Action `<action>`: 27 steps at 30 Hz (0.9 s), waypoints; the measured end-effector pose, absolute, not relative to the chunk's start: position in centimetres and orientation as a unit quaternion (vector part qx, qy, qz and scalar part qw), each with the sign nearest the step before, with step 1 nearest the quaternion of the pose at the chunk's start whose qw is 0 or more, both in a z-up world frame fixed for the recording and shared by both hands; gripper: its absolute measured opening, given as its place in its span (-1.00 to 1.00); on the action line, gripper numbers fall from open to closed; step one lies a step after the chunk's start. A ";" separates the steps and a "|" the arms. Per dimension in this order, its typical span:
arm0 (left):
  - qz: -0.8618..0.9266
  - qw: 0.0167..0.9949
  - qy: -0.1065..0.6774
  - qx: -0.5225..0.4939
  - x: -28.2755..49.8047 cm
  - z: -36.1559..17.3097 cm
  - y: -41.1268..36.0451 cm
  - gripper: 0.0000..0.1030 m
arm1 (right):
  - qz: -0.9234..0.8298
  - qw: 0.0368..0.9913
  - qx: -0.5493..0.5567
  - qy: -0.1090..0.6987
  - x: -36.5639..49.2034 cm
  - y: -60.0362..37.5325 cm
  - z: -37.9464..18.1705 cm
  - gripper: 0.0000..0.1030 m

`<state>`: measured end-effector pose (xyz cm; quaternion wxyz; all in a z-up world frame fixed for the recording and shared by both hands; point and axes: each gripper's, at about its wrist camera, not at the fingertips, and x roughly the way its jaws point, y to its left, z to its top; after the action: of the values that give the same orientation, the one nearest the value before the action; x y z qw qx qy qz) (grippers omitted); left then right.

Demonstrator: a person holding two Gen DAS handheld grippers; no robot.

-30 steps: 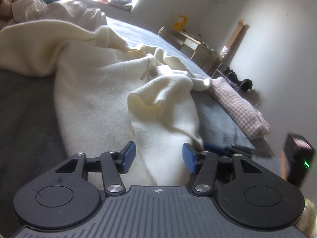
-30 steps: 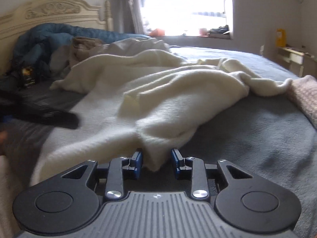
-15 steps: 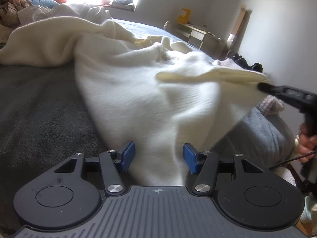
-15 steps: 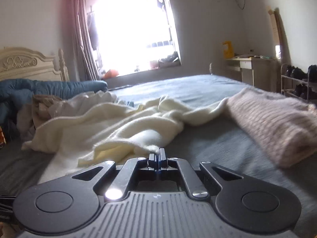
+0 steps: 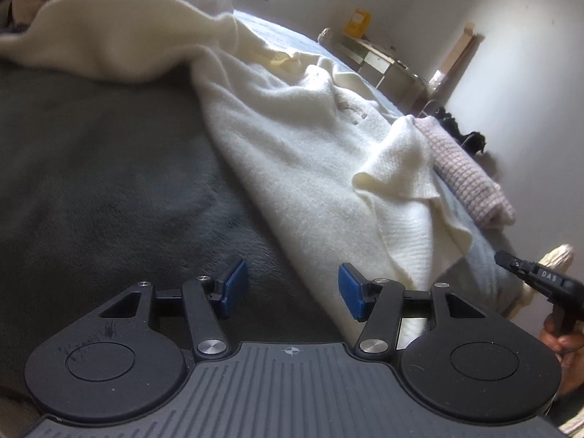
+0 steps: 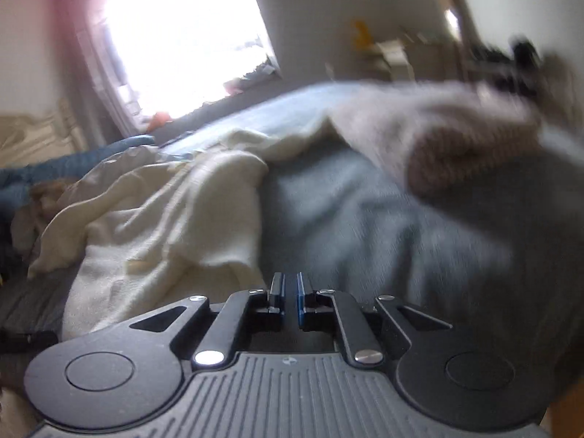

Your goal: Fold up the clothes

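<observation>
A large cream-white fleecy knit garment [image 5: 292,138] is seen spread across the dark grey plush bed cover [image 5: 102,182], w/ one long edge running diagonally down toward the cam. and a folded-over flap [image 5: 398,168] near its right side. In the right wrist view the same garment [image 6: 171,219] is bunched at left, its nearest corner just beside the gripper.

The left gripper [image 5: 288,288] is held low over the bed, jaws spread approx. halfway; nothing is pinched. The garment's edge is seen between the blue pads, closer to the right-hand pad [image 5: 350,288], but whether it is touched can't be told.

The right gripper [image 6: 288,292] has its jaws nearly pressed together, w/ a thin gap showing; they have just been opening slightly, and no cloth is seen between them. That view is motion-blurred. The tool is also caught at the right edge of the left wrist view [image 5: 533,277], gripped by a hand [image 5: 558,339].

A pink-and-white knitted item, rolled/folded [image 5: 471,179], is laid beyond the cream garment's far right side, near the bed's edge; in the right wrist view it is blurred [image 6: 456,138]. A bright window [image 6: 182,36] is visible behind, plus a desk w/ a yellow object [image 5: 359,23].
</observation>
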<state>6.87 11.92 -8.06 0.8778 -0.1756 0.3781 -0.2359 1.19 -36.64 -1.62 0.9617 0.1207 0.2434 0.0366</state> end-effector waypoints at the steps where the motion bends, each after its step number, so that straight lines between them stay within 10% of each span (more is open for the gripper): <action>1: -0.236 0.875 0.381 -0.185 7.0 -8.2 11.6 0.07 | 0.053 0.969 0.080 0.229 1.2 -35.5 -0.9 -0.62; 6: -0.235 0.858 0.395 -0.228 7.4 -8.9 10.2 0.06 | 0.114 0.970 -0.124 0.173 4.3 -28.3 0.0 -0.26; 12: -0.221 0.858 0.399 -0.238 7.9 -9.0 10.0 -0.02 | 0.124 0.921 -0.314 0.194 8.9 -22.6 -5.0 -0.27; 13: -0.220 0.857 0.400 -0.239 7.9 -9.0 10.1 -0.03 | 0.118 0.922 -0.316 0.190 9.0 -22.6 -5.0 -0.55; 15: -0.219 0.857 0.401 -0.238 7.9 -9.0 10.3 -0.07 | 0.109 0.936 -0.285 0.177 8.9 -23.2 -3.6 -0.88; 21: -0.223 0.857 0.401 -0.236 7.8 -9.1 10.5 -0.09 | 0.051 0.986 0.105 0.118 5.4 -35.6 2.1 -0.89; 27: -0.232 0.854 0.401 -0.236 7.7 -9.1 10.7 -0.09 | -0.007 0.879 0.430 0.206 2.7 -48.0 -7.9 -0.90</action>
<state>7.66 10.70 -9.13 0.8541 -0.2357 0.4014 -0.2320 2.70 -48.04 -7.92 0.8788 0.4302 0.2063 -0.0069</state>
